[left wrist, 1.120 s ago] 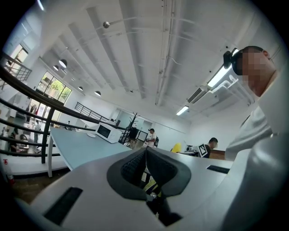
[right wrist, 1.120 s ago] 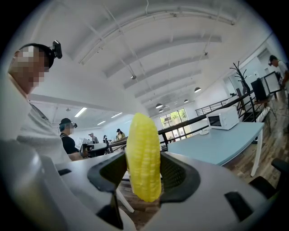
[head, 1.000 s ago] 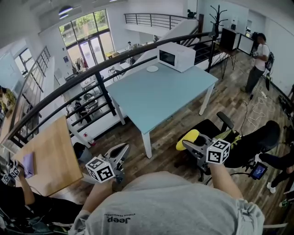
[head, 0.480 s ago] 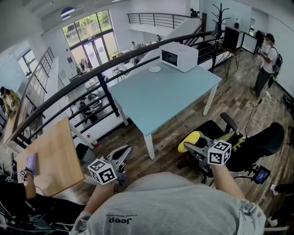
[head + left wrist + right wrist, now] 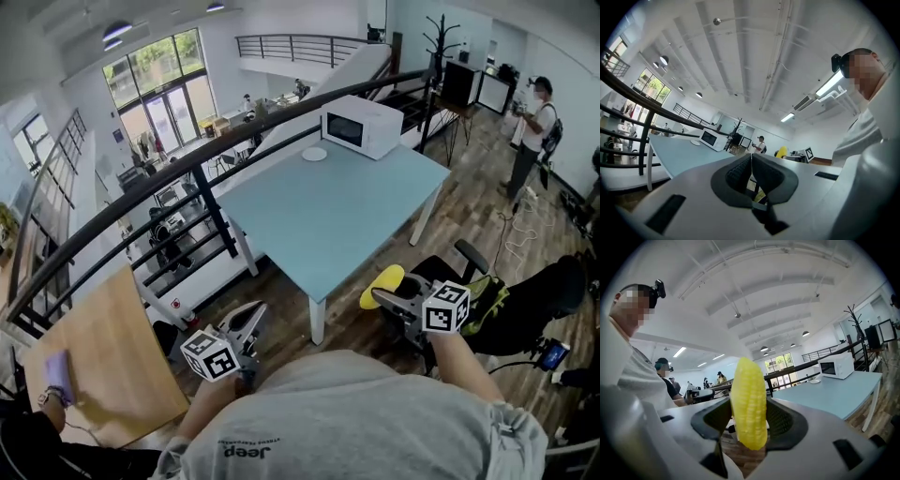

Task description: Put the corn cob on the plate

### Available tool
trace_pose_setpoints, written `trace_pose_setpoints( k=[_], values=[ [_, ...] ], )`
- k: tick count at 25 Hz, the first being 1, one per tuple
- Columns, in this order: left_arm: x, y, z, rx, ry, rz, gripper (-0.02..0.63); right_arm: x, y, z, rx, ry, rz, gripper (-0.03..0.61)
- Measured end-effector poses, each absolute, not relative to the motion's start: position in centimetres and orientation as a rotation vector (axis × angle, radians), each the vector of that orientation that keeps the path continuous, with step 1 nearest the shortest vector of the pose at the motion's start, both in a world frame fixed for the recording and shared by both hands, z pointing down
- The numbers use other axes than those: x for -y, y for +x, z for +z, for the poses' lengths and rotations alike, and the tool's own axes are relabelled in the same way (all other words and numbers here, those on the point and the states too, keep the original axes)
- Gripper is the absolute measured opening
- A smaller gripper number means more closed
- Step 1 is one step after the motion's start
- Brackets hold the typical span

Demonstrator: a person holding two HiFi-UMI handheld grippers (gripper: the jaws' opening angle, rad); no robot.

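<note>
A yellow corn cob [image 5: 749,404] stands upright between the jaws of my right gripper [image 5: 750,420], which is shut on it. In the head view the corn cob [image 5: 382,284] sticks out at the tip of the right gripper [image 5: 386,298], short of the near edge of the light blue table [image 5: 328,211]. A small white plate [image 5: 314,154] lies at the table's far side, beside a white microwave [image 5: 361,127]. My left gripper [image 5: 251,311] hangs to the table's left. Its jaws are shut with nothing between them [image 5: 751,165].
A black railing [image 5: 141,192] runs behind the blue table. There is a wooden table [image 5: 103,361] at the near left and a black office chair [image 5: 506,305] at the right. A person [image 5: 530,127] stands at the far right, near a coat stand [image 5: 441,42].
Both grippers have moved forward with the person toward the blue table, whose near corner now lies closer. The corn stays clamped in the right gripper.
</note>
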State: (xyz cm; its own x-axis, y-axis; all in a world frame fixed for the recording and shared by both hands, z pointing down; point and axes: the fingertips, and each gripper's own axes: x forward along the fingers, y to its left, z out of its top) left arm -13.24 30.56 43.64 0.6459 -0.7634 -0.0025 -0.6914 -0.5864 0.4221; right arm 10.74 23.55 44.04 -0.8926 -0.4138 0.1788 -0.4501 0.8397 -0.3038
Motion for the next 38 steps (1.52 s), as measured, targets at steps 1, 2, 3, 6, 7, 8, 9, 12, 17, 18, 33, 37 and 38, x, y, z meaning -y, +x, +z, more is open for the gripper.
trace_pose_setpoints(
  k=[1,2,3,6,7,8,9,12,17,18,33,37,38],
  values=[
    [-29.7,-14.7,43.4,1.142,2.487,-0.260,0.021,-22.8,9.4,43.6,2.913,0.696,0.513,0.236],
    [-28.8,-16.0,43.2,1.135,2.495,-0.259,0.021,-22.0,8.1,43.1,2.915,0.709,0.509,0.236],
    [-27.9,-17.3,43.0,1.127,2.503,-0.256,0.021,-21.2,6.8,42.8,2.917,0.723,0.508,0.236],
    [-25.7,-20.5,42.6,1.105,2.519,-0.248,0.021,-19.5,3.1,42.2,2.912,0.738,0.511,0.236],
    [-25.2,-21.4,42.6,1.096,2.518,-0.248,0.021,-19.1,1.9,42.1,2.907,0.737,0.512,0.236],
    [-24.7,-22.3,42.8,1.088,2.514,-0.250,0.021,-18.8,0.9,42.2,2.900,0.738,0.513,0.236],
    [-24.1,-23.2,42.9,1.080,2.510,-0.253,0.021,-18.4,0.0,42.3,2.892,0.740,0.515,0.236],
    [-22.5,-25.0,43.6,1.064,2.496,-0.267,0.021,-16.9,-1.5,42.8,2.864,0.762,0.525,0.236],
    [-20.1,-27.2,44.6,1.047,2.490,-0.285,0.021,-14.2,-2.7,43.5,2.829,0.809,0.543,0.236],
    [-19.7,-27.8,44.8,1.050,2.486,-0.286,0.021,-13.8,-3.1,43.5,2.828,0.812,0.543,0.236],
    [-7.0,-22.6,45.4,1.158,2.435,-0.219,0.021,0.9,1.5,46.1,2.876,0.692,0.609,0.236],
    [-2.3,-18.1,44.0,1.178,2.406,-0.230,0.021,7.8,4.6,45.5,2.894,0.641,0.620,0.236],
    [-1.2,-17.0,43.9,1.190,2.404,-0.212,0.021,9.3,5.5,45.3,2.907,0.626,0.622,0.236]
  ],
)
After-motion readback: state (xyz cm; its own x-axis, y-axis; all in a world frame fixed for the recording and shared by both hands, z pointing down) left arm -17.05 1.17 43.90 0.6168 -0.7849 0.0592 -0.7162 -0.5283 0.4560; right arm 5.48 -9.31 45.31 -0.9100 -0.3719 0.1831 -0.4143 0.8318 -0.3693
